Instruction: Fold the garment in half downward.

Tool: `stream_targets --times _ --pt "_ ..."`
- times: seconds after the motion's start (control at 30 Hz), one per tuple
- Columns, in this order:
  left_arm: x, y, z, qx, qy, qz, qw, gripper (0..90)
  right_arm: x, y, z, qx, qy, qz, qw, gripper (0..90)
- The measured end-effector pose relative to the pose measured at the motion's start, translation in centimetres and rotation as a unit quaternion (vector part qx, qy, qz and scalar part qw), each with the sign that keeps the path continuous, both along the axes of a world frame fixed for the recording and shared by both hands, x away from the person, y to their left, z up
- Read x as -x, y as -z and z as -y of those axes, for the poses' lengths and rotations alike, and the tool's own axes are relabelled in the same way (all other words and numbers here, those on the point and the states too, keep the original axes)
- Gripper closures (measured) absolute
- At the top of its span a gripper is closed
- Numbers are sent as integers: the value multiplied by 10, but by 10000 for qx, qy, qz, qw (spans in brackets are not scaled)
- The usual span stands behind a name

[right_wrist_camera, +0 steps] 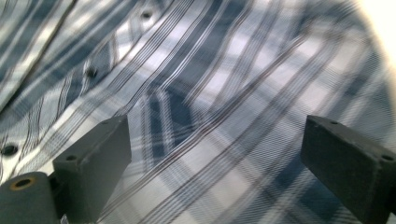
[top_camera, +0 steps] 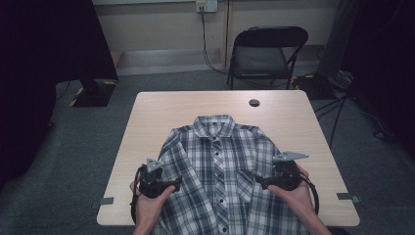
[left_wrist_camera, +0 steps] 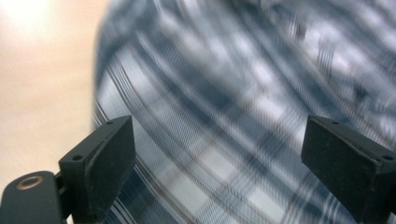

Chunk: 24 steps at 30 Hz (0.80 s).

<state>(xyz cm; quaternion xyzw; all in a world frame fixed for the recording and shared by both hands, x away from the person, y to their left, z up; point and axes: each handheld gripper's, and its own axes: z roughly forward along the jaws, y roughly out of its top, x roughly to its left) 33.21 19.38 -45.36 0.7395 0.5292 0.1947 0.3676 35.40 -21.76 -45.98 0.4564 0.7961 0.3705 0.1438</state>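
A grey carpeted room with one black folding chair [top_camera: 266, 54] against the far wall, and in front of me a pale wooden tabletop [top_camera: 147, 122] with a single round cable hole [top_camera: 254, 103] near its far edge. One plaid shirt [top_camera: 220, 166] lies on it, buttoned, collar away from me, its sleeves folded in over the body and its hem running off the near edge toward me.

I hold two claws, one in each hand. My left claw [top_camera: 172, 184] hangs over the shirt's left side, my right claw [top_camera: 260, 181] over its right side beside the chest pocket. In the left gripper view the two black pads [left_wrist_camera: 109, 161] stand wide apart with only blurred plaid behind them; the right gripper view shows the same. Both are wide open, gripping nothing.

What could go wrong, as I judge it: the cloth is thin and layered, so a claw that closes low may pinch the folded sleeve together with the body beneath, or only a top ply, and drag the shirt askew. The hanging hem could also pull the whole garment toward me if I lift one side unevenly.
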Motion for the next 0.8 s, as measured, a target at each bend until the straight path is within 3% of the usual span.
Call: stream_targets --times 0.07,0.17,0.23,0.37,0.47,0.5,0.53,0.63,0.7,0.77,0.8 --pt "-5 -17 -3 -58 -60 261 9996 91 -3 -11 7 -41 95 136 9999 98" --pt "-19 -40 -8 11 57 338 9994 75 -10 -31 17 -214 165 292 9992 139" --pt "-28 -51 -11 -186 -101 584 9981 76 -17 -46 22 -199 256 470 9984 119" --pt "-51 -47 -24 -224 -151 589 9979 74 -42 -64 29 -265 388 591 9971 113" --pt "-67 -28 -38 -275 -454 338 9980 89 -61 -57 32 -172 469 467 9977 150" --pt "-70 -17 -45 -105 -475 190 9986 98 -66 -51 33 -198 470 397 9979 172" --pt "-70 -12 -47 -77 -466 164 9987 105 -74 -41 35 -170 496 321 9981 183" --pt "-74 3 -53 -128 -300 34 9995 140 -82 -23 38 -289 556 267 9977 254" --pt "-77 7 -55 -32 -170 41 9998 166 -85 -10 41 -386 657 338 9965 274" --pt "-79 12 -54 87 -37 -39 9999 182 -91 -3 42 -293 641 255 9972 321" --pt "-81 14 -53 48 26 -58 10000 195 -93 0 44 -361 639 271 9969 333"
